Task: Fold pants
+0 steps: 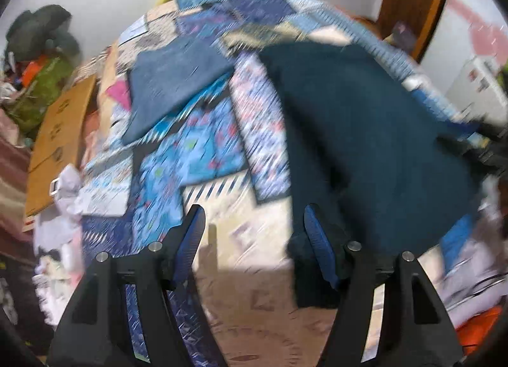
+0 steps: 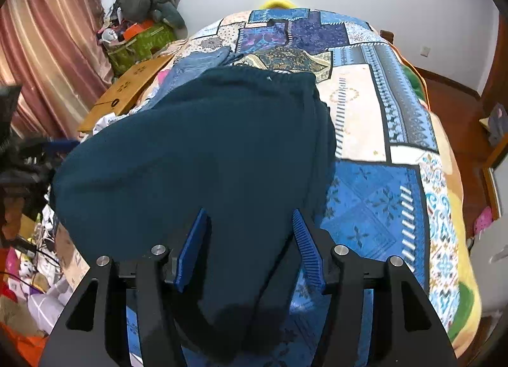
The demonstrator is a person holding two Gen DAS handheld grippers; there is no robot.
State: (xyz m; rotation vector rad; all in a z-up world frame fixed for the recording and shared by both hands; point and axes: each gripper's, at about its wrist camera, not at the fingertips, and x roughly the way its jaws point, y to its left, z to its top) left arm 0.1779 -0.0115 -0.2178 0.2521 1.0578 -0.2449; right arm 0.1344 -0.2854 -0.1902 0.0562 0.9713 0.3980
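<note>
Dark teal pants [image 2: 206, 151] lie spread on a patchwork bed cover [image 2: 374, 201], waistband at the far end. In the left wrist view, which is blurred, the pants [image 1: 365, 132] fill the right half. My left gripper [image 1: 254, 224] is open, its right finger [image 1: 317, 240] at the near left edge of the pants, with only bed cover between the fingers. My right gripper [image 2: 250, 233] is open with its fingers apart on either side of the near end of the pants, which hangs toward the camera.
Folded blue jeans [image 1: 171, 87] lie on the bed [image 1: 203, 157] left of the pants. A cardboard sheet [image 1: 57, 141] leans at the bed's left side. Clutter, a green bag [image 2: 139, 46] and a curtain [image 2: 47, 49] stand left. Wooden floor [image 2: 454, 106] lies right.
</note>
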